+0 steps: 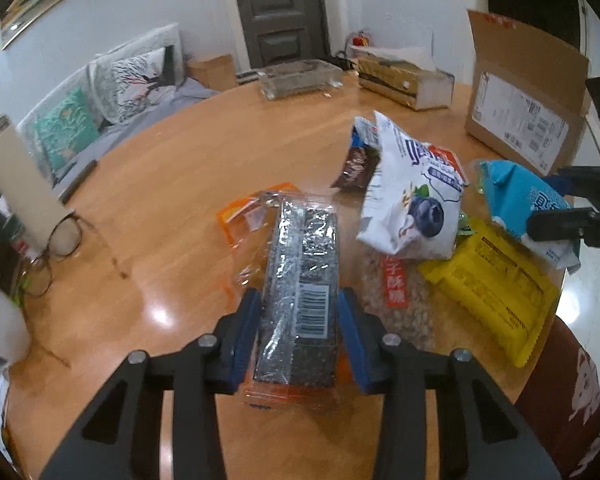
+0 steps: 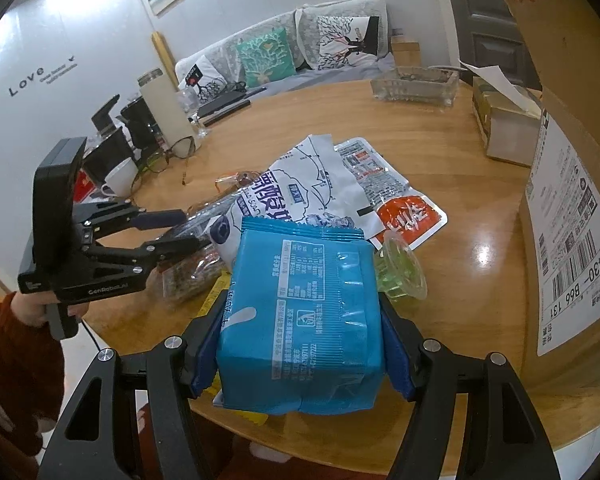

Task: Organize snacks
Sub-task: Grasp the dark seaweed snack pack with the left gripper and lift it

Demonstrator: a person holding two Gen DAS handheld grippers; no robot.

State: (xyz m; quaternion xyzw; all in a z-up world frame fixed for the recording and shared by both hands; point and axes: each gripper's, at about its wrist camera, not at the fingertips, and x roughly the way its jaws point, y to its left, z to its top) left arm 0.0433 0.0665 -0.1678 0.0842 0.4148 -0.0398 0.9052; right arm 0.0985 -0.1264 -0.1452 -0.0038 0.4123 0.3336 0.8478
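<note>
My left gripper (image 1: 299, 320) is shut on a clear-wrapped pack of dark sesame bars (image 1: 302, 272) with an orange border, held above the round wooden table (image 1: 160, 208). My right gripper (image 2: 300, 340) is shut on a blue snack bag (image 2: 304, 312); both show in the left wrist view at the right edge (image 1: 528, 200). On the table lie a white blueberry bag (image 1: 412, 196), a yellow pack (image 1: 496, 280), a brown packet (image 1: 356, 168), a clear nut pack with a red label (image 1: 396, 292), and a red-and-white packet (image 2: 396, 208). The left gripper also shows in the right wrist view (image 2: 188, 228).
An open cardboard box (image 1: 524, 96) stands at the table's right side. A tissue box (image 1: 408, 80) and a glass tray (image 1: 300, 76) stand at the far edge. Glasses (image 1: 56, 248), a white mug (image 1: 4, 328) and a thermos (image 1: 16, 184) stand at the left. A green jelly cup (image 2: 400, 272) lies by the blue bag.
</note>
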